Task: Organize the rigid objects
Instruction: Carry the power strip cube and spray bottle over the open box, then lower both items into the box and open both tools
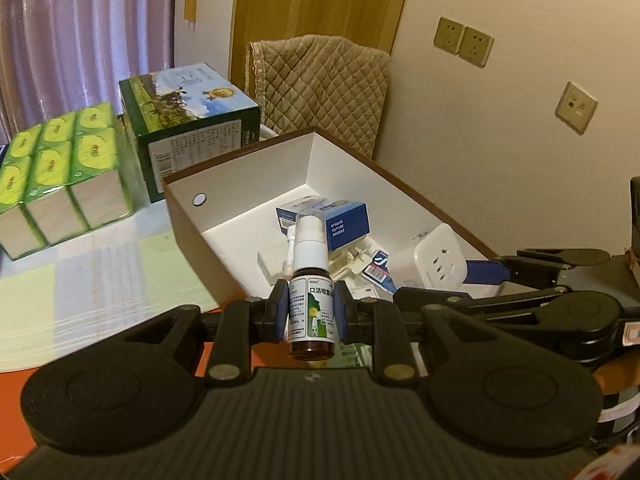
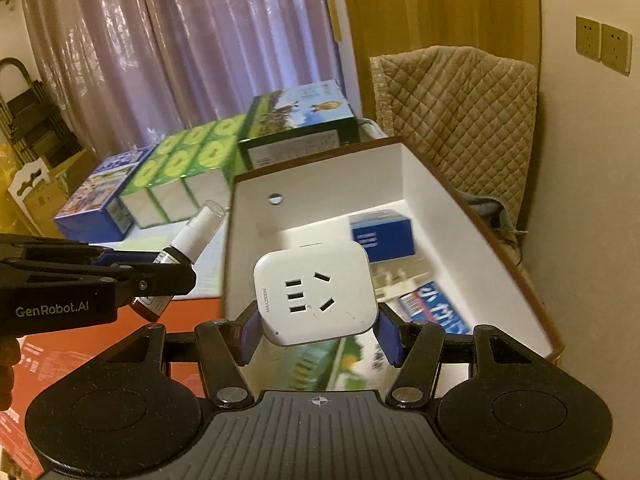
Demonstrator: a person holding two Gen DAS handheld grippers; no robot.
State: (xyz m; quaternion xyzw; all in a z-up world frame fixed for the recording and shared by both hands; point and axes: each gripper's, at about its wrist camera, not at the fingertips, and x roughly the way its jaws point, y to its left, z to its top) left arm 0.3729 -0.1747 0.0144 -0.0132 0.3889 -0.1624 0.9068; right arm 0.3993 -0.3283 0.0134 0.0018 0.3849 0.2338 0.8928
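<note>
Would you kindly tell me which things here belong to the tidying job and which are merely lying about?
Job:
- spray bottle, clamped in left gripper
- socket cube, clamped in right gripper
- open box
- blue carton inside it

Lying about:
- tissue packs
- green carton
- quilted cover
- curtain

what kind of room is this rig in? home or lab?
Most likely a home, perhaps a bedroom or living room: pink curtains, a chair with a quilted cover by wall sockets, and packs of tissues stacked on the table.
</note>
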